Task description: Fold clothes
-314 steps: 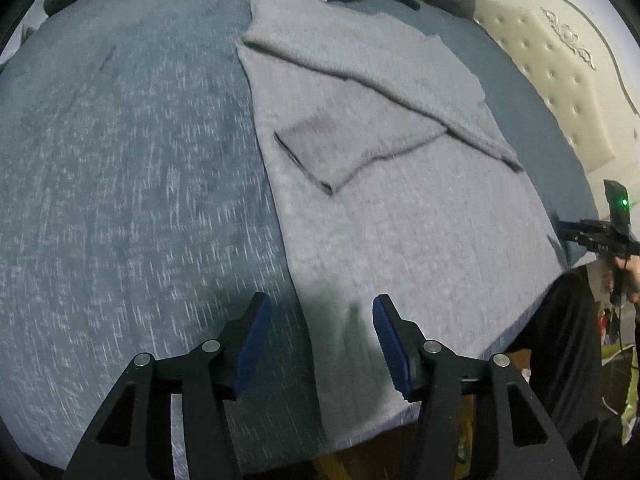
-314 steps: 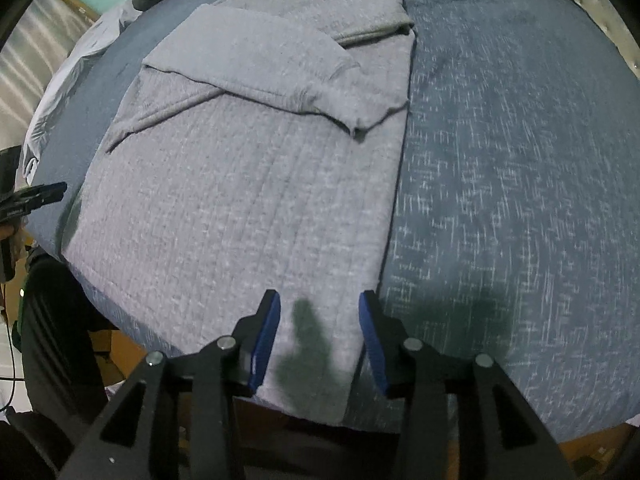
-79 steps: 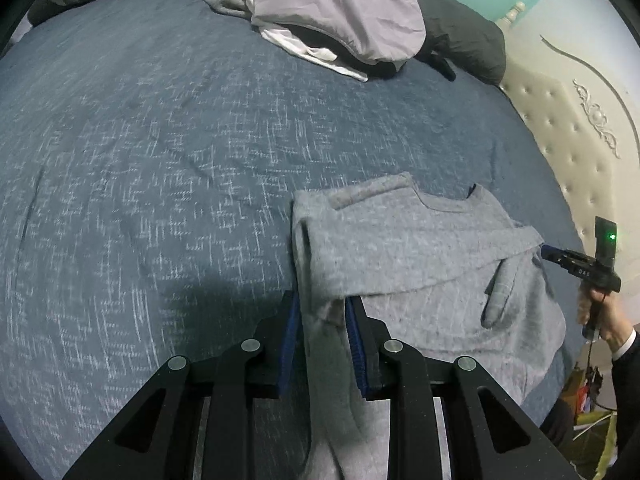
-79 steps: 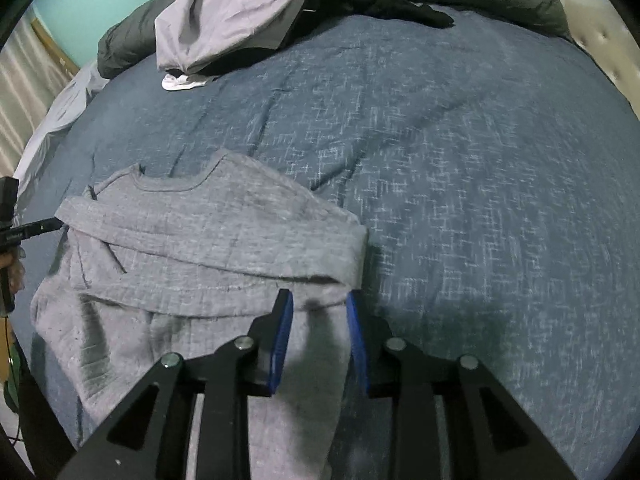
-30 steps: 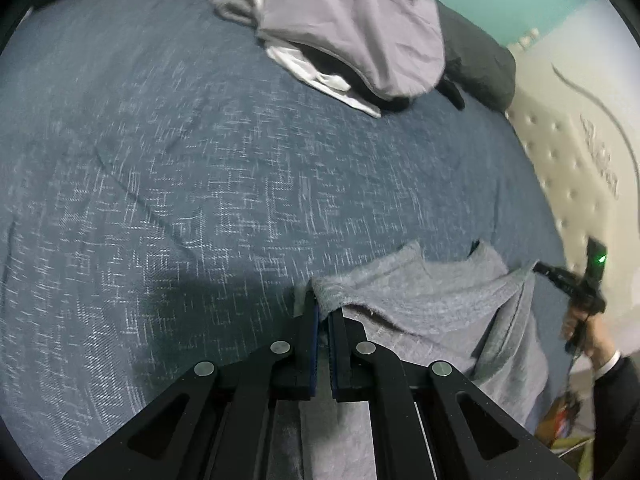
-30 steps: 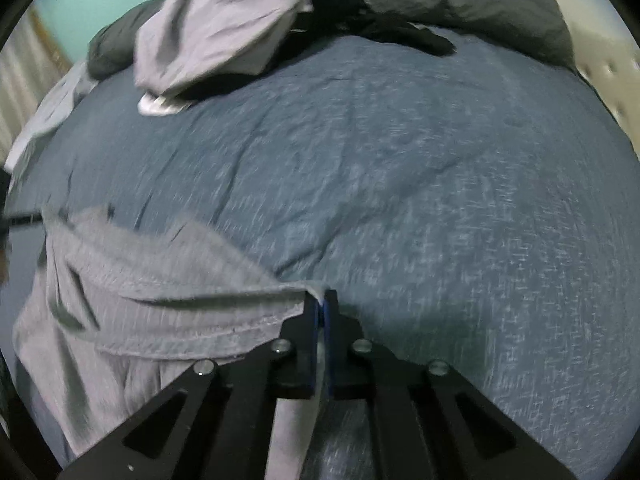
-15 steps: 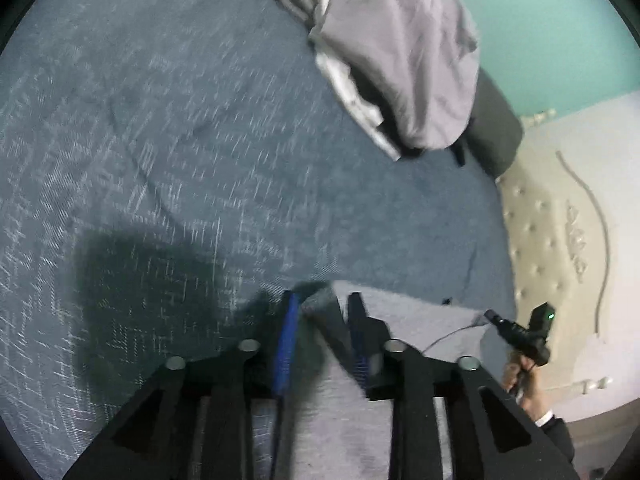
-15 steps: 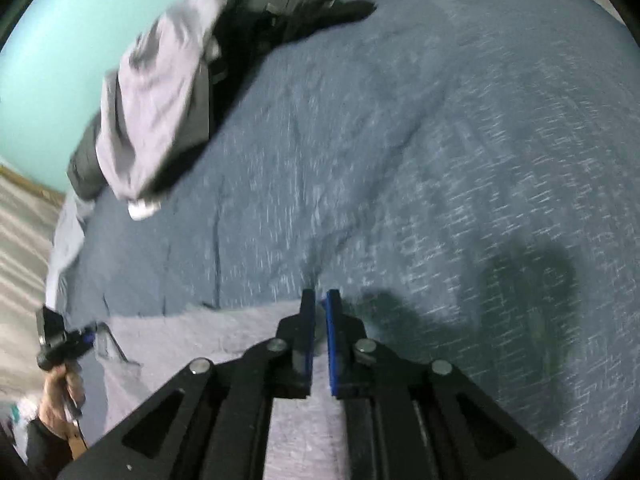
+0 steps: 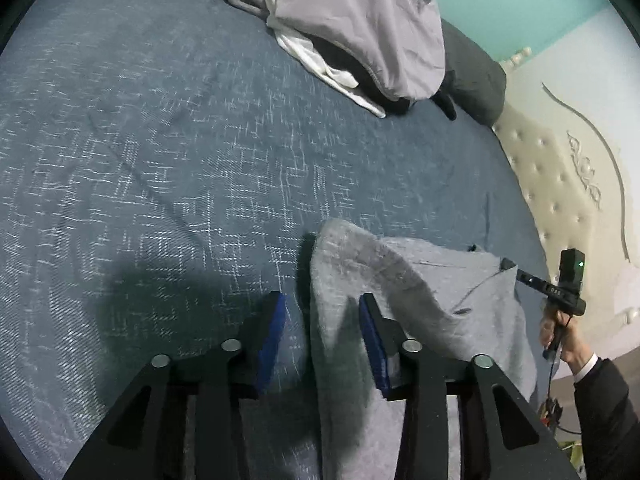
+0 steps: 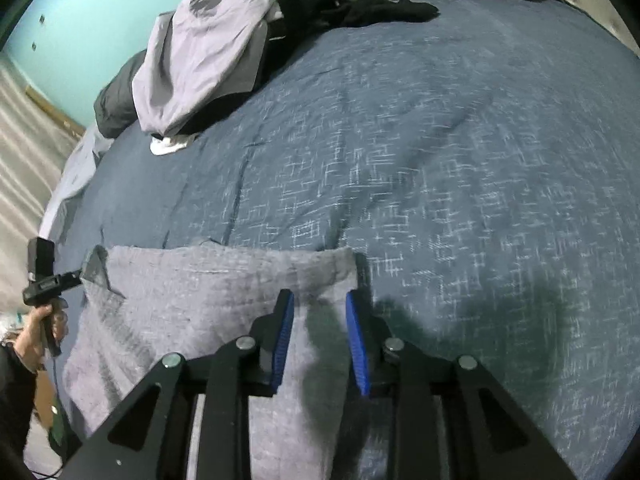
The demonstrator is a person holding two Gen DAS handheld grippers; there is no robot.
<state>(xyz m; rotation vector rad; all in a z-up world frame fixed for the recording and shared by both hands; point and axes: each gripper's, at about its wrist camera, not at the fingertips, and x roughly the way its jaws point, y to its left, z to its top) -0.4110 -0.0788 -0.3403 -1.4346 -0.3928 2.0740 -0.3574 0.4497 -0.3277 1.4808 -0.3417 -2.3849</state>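
Grey sweater [image 9: 404, 280] lies folded on blue bed cover [image 9: 160, 152], long axis across near bed edge. Left tongs [image 9: 322, 322] opening, fold corner loose between pads, no grip. Right tongs [image 10: 320, 320] opening, partly apart, straddling opposite corner [image 10: 328, 276], not pinching.

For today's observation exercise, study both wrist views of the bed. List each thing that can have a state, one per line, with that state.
Grey sweater: folded over, lying on the bedspread, released.
Left tongs: opening, pads off the sweater.
Right tongs: opening, sweater corner between, ungripped.
Clothes pile: crumpled, unfolded.
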